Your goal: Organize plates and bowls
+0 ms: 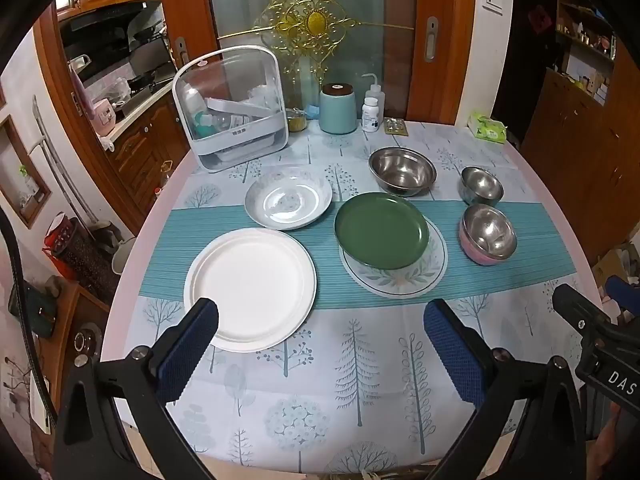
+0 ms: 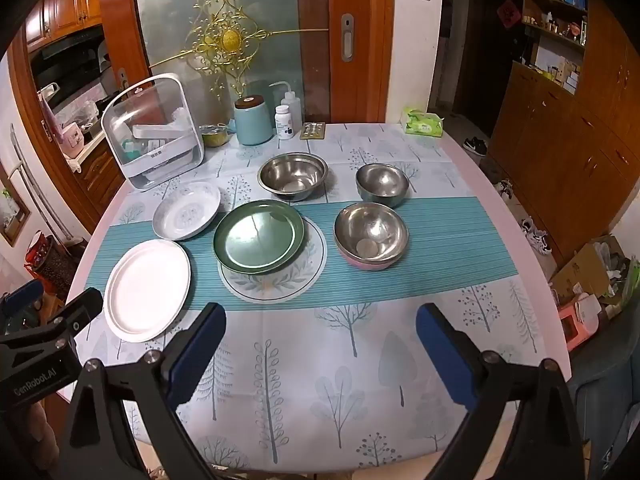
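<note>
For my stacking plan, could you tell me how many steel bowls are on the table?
3: large bowl at the back, small bowl to its right, and one nested in a pink bowl.

Both wrist views look forward-down from near table (image 1: 132, 264) edge; left view offset leftward; both share dish spread.

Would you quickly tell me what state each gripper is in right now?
Left gripper: open, holding nothing, above the table.
Right gripper: open, holding nothing, above the table.
</note>
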The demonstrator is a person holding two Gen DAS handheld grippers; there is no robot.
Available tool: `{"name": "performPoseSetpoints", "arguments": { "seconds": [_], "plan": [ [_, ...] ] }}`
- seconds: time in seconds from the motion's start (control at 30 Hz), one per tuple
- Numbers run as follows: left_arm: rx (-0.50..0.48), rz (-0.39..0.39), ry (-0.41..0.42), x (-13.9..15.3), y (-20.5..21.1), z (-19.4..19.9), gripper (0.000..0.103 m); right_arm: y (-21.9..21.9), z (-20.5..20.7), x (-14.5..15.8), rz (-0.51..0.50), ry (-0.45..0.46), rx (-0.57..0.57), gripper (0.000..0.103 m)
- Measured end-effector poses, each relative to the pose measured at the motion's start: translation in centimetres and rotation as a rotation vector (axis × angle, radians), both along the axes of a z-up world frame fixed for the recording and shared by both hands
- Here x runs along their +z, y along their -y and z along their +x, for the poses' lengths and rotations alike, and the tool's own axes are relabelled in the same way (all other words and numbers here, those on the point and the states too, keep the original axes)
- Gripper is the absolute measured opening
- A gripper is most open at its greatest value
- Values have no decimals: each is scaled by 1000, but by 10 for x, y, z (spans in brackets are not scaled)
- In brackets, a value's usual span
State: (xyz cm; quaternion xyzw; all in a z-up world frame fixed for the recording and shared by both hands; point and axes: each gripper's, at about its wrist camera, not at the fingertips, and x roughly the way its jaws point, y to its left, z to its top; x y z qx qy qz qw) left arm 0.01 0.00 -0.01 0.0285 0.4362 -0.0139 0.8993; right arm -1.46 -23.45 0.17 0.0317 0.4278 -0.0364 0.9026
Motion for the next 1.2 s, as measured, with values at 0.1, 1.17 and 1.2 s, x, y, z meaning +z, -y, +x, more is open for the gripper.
{"name": "performPoseSetpoints", "arguments": {
  "seconds": [0.1,1.17,1.2],
  "plan": [
    [-1,1,1,0,0,0,102,0,0,0,5,-2,0,97],
    [-55,-18,-33,-3,8,4,102,0,5,-4,1,-23,3,97],
    [-57,-18,-33,-3,8,4,102,0,5,-3,0,-23,4,97]
  ]
}}
